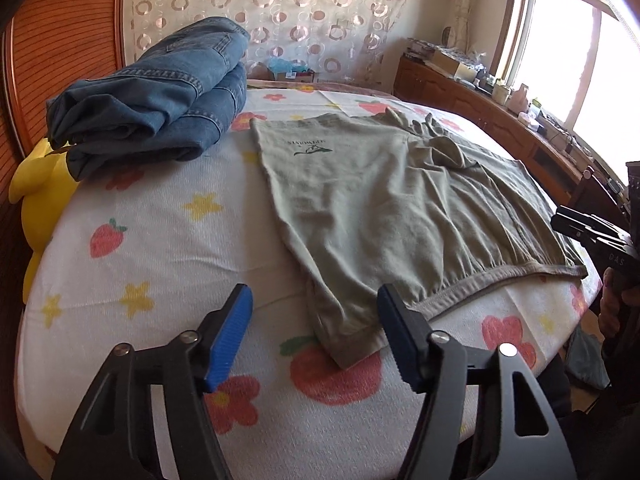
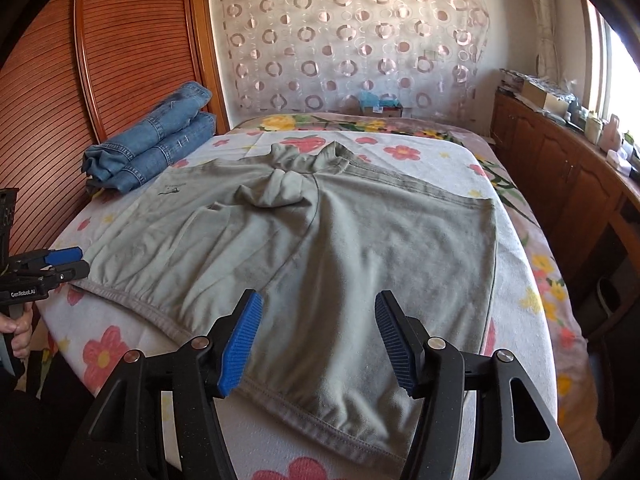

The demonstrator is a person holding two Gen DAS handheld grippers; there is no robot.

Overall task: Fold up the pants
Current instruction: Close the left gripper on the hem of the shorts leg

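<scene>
We found the grey-green pants (image 2: 320, 240) spread flat on the flower-print bed cover (image 1: 160, 240), waistband nearest us, the legs bunched toward twelve o'clock. Our left gripper (image 1: 316, 332) hovered at the waistband's left corner, its jaws apart and pressing on nothing, the corner lying between the blue pads (image 1: 230, 340). Our right gripper (image 2: 316, 340) hung over the waistband's right part, jaws likewise released, cloth beneath them ungrasped. At ten o'clock from the pants lay folded blue jeans (image 2: 156, 140). A wooden cabinet (image 2: 560, 184) ran along three o'clock.
</scene>
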